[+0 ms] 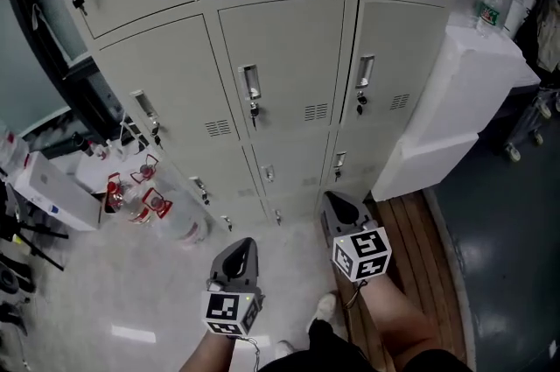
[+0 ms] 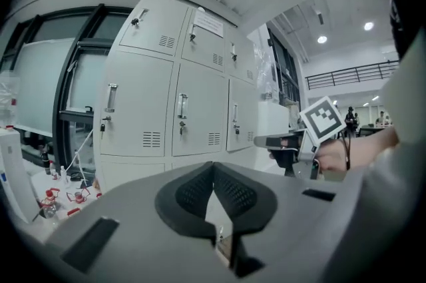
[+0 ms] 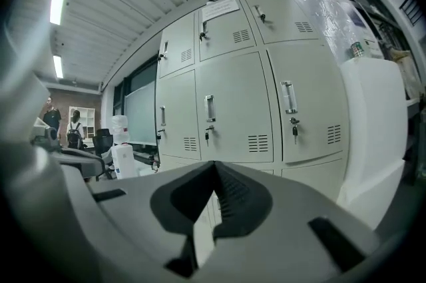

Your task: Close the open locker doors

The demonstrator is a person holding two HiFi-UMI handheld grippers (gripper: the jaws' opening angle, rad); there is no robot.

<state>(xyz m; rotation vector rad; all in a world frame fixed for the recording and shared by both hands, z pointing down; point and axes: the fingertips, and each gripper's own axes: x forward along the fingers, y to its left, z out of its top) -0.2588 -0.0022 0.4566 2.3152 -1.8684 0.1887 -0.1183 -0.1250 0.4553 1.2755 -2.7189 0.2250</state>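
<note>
A bank of grey lockers (image 1: 284, 64) stands in front of me, and every door in view lies flush with its frame, keys hanging from the locks. My left gripper (image 1: 246, 245) is held a short way back from the lower lockers, shut with nothing in it. To its right my right gripper (image 1: 332, 199) is also shut and empty, a little nearer the doors. In the left gripper view the pads (image 2: 200, 190) meet at the tips before the lockers (image 2: 193, 108). In the right gripper view the jaws (image 3: 214, 165) are closed in front of the lockers (image 3: 233, 108).
White foam boxes (image 1: 464, 90) with a water bottle (image 1: 492, 7) on top are stacked against the lockers' right end. Water jugs with red handles (image 1: 166, 213) and a white box (image 1: 52, 186) sit on the floor at left. Wooden planks (image 1: 420, 248) lie under my right arm.
</note>
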